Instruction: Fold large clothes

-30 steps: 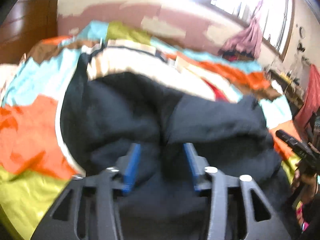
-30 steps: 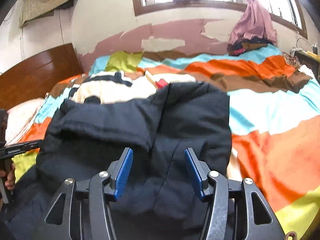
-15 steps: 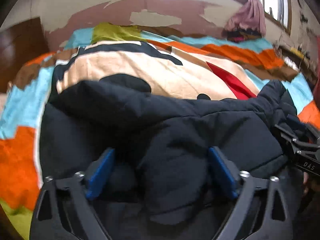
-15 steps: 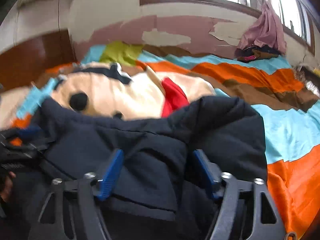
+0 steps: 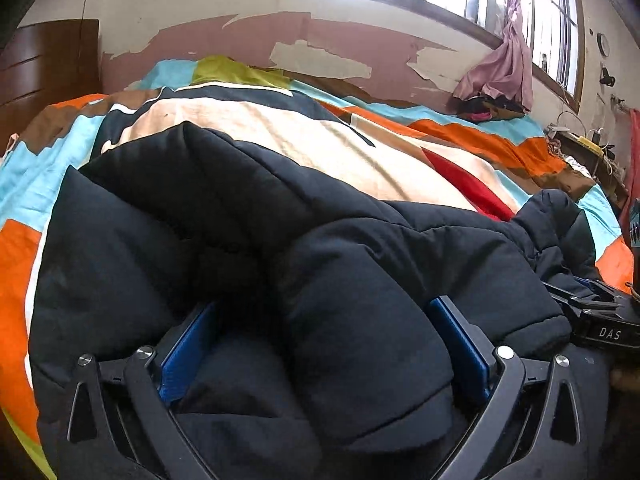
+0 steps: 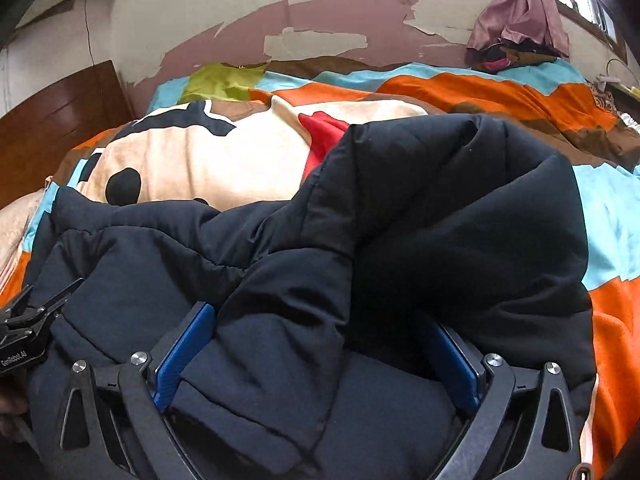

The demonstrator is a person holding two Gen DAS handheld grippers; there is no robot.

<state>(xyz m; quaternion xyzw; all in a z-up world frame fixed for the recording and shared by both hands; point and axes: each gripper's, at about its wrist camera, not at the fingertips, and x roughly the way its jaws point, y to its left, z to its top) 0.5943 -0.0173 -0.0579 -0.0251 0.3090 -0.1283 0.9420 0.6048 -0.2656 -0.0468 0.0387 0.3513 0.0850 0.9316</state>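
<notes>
A puffy dark navy jacket (image 5: 240,220) lies bunched on the bed and fills the lower half of both views. My left gripper (image 5: 320,308) sits low over it. Its jaws are opening wide, and a thick fold of the jacket bulges loosely between the blue pads (image 5: 188,348). In the right wrist view the jacket (image 6: 440,200) rises in a folded ridge. My right gripper (image 6: 318,318) is likewise opening, with a flap of the jacket between its pads (image 6: 180,356). Each gripper shows at the edge of the other's view: right gripper (image 5: 600,320), left gripper (image 6: 24,328).
Under the jacket lies a beige, black and red cartoon blanket (image 5: 280,132) on a striped orange, blue and brown bedcover (image 5: 480,132). A wooden headboard (image 6: 60,112) stands at the left. A pink curtain (image 5: 504,68) and a cluttered side table (image 5: 580,140) are at the right.
Both grippers have come down onto the bed with the jacket, and their jaws have spread from a narrow pinch on the fabric to wide apart. The jacket now rests in a heap.
</notes>
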